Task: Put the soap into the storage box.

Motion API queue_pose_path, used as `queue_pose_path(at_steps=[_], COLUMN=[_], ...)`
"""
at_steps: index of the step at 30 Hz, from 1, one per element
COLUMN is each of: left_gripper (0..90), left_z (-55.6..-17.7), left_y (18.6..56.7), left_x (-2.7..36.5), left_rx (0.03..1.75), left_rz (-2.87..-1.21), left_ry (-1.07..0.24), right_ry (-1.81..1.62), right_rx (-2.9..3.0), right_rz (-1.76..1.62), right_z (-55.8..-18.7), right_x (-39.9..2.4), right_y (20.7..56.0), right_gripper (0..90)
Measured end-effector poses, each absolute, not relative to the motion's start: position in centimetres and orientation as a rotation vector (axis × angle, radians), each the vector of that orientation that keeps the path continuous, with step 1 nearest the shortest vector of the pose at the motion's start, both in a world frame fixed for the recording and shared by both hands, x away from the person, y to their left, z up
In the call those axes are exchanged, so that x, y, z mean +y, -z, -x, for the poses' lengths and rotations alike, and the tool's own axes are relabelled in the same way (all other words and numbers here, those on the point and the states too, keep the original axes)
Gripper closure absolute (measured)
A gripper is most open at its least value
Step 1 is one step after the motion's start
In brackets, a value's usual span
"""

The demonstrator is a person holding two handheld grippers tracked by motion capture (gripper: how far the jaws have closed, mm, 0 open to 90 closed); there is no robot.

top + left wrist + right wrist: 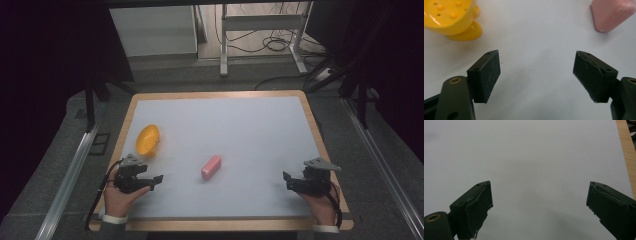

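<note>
On white wood-edged table (240,125): yellow bowl (148,139), pink block (211,167); dark surroundings.

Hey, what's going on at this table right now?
A person sits at a white table with a gripper in each hand, and nothing is being held yet. The left gripper and the right gripper both rest near the front edge with their jaws open. A pink block lies between them, nearer the left one. A yellow dish sits just beyond the left gripper. Neither thing is touched.
</note>
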State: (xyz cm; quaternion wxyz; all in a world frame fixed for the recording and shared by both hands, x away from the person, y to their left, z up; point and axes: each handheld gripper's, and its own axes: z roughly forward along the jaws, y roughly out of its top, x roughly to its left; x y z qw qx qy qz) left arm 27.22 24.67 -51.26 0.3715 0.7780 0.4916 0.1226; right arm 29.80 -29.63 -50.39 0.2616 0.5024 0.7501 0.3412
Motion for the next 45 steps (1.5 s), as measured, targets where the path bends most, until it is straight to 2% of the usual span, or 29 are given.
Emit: queue_pose_path(at_steps=[11, 31, 45], left_gripper=[21.9, 23.7, 26.3], left_z=[-27.4, -27.3, -26.8], left_y=[51.3, 50.8, 49.8], left_x=[24.9, 25.3, 24.8], left_rx=[1.261, 1.302, 1.266], left_rz=[-2.015, -1.950, -1.923], left_ry=[-0.318, -0.346, -0.369], right_ry=[-0.954, -0.974, -0.962], right_rx=[2.028, 2.016, 1.991], right_rz=[-1.297, -1.301, -1.297], right_z=[-29.4, -29.3, -29.2], right_x=[-30.7, -31.2, -31.5], right_y=[50.4, 50.3, 50.0], right_gripper=[7.8, 9.0, 9.4])
